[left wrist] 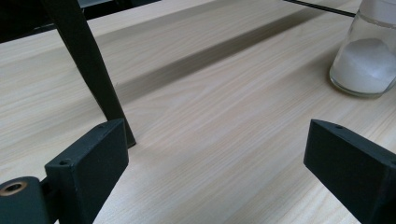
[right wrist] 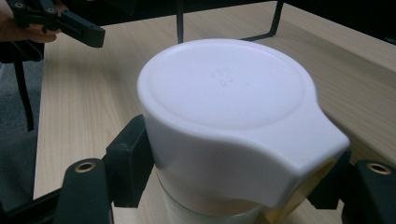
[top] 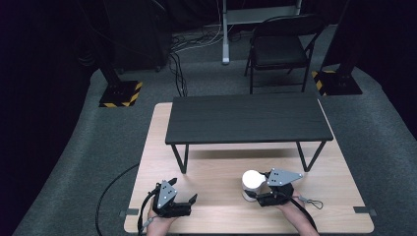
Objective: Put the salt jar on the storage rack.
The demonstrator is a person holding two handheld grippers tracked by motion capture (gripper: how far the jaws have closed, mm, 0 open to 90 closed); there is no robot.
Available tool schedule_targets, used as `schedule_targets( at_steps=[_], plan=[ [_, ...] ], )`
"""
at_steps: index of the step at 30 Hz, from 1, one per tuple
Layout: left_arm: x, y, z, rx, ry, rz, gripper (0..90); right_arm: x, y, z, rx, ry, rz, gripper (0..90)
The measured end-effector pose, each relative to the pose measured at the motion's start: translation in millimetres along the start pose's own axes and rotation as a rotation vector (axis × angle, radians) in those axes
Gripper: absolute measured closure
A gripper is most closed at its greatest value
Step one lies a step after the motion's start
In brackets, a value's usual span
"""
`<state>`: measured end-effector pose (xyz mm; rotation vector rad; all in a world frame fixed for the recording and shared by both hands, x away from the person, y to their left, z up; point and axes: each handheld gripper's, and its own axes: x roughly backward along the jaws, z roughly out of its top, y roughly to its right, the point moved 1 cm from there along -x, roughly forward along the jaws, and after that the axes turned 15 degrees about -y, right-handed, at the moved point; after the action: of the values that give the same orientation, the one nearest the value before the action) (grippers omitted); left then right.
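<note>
One glass shaker (right wrist: 233,135), broad white cap, white powder inside.

The high view is looking forward and down from above the person's side, taking in the whole wooden surface (top: 216,216), the black bench (top: 248,118) on it and the floor beyond. The left gripper view is sitting low and close over the surface, facing a bench leg (left wrist: 88,65) and the jar (left wrist: 366,60) at its right edge. The right gripper view is looking down from very near onto the same jar's white lid (right wrist: 229,93), also catching the left gripper (right wrist: 60,21) farther off.
</note>
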<state>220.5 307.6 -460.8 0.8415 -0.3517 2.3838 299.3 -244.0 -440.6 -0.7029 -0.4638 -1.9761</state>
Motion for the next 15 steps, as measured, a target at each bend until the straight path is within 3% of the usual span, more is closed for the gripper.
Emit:
schedule_targets(
  at_steps=[6,15],
  plan=[
    [-0.5,0.3,0.3,-0.003,-0.001,0.000,6.4,9.4,-2.9,4.3,0.009,0.037,-0.019,29.3],
    [-0.3,0.0,0.2,-0.002,-0.001,0.000,6.4,34.6,-1.8,26.9,0.052,0.101,-0.045,29.3]
  ],
)
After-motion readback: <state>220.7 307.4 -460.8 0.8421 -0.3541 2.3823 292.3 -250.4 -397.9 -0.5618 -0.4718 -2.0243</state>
